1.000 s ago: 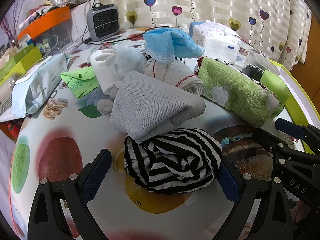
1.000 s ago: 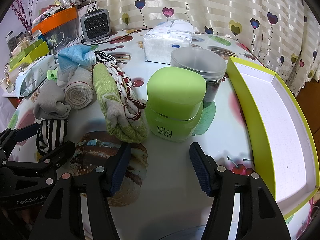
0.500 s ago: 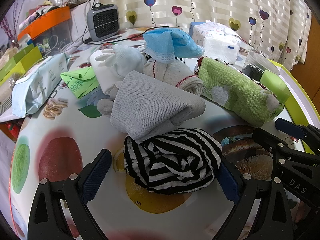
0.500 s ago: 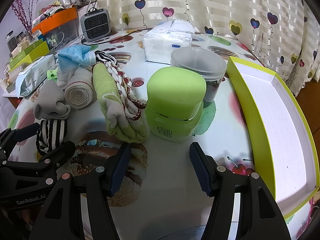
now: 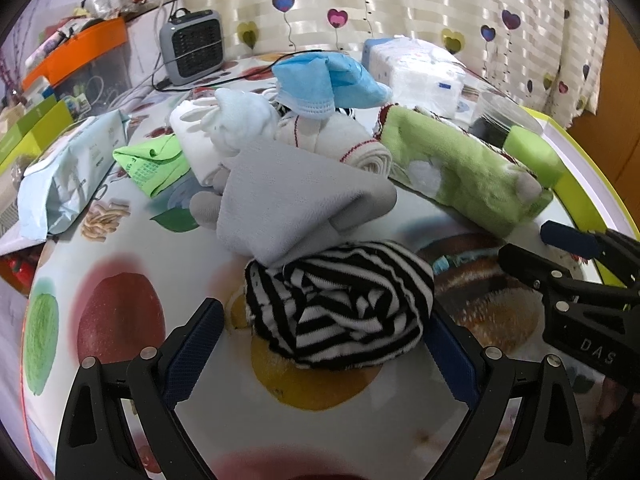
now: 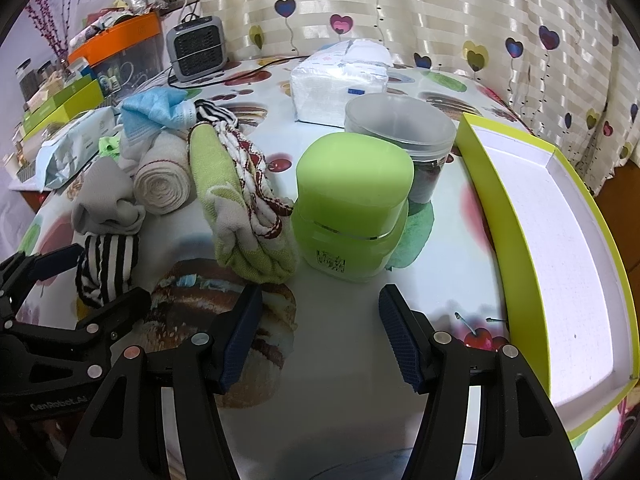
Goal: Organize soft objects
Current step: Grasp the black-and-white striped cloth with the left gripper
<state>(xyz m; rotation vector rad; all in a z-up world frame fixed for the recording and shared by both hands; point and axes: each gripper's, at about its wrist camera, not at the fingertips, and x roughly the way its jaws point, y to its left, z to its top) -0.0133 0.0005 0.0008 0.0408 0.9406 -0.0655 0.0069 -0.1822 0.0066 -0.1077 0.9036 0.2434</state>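
Observation:
A rolled black-and-white striped sock (image 5: 340, 304) lies on the fruit-print tablecloth between the wide-apart fingers of my left gripper (image 5: 322, 316), which is open; its right pad is close against the sock. A grey sock (image 5: 288, 204) rests on the striped one's far side. Behind are a white roll with red stitching (image 5: 348, 140), a green towel roll (image 5: 460, 172), white gloves (image 5: 224, 128) and a blue face mask (image 5: 320, 80). My right gripper (image 6: 320, 300) is open with nothing in it, just short of a green jar (image 6: 352, 208).
A green-walled tray (image 6: 500, 208) with a white floor stands at the right. A clear tub (image 6: 400, 124) and a tissue pack (image 6: 340, 84) sit behind the jar. A wipes pack (image 5: 68, 172), a green cloth (image 5: 152, 160) and a small heater (image 5: 192, 44) are at the left and back.

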